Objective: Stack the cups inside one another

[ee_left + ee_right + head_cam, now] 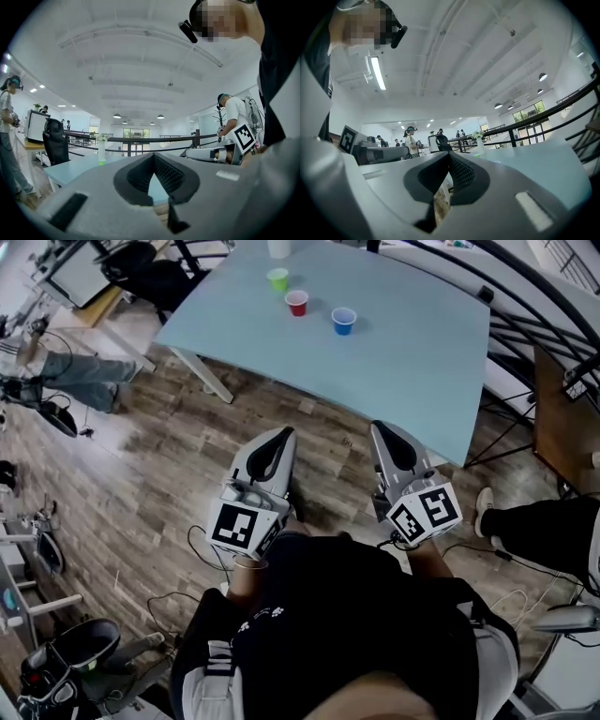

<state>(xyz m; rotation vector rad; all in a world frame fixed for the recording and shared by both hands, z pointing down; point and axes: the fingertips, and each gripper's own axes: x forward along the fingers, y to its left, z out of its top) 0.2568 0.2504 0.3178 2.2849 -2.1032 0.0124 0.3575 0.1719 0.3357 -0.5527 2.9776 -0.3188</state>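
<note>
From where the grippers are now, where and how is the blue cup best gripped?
Likely its side wall just under the rim, approached level from the near table edge with the right gripper. The blue cup stands upright, mouth up, nearest that gripper and apart from the red cup, leaving both flanks free. The shut jaws must open first.
</note>
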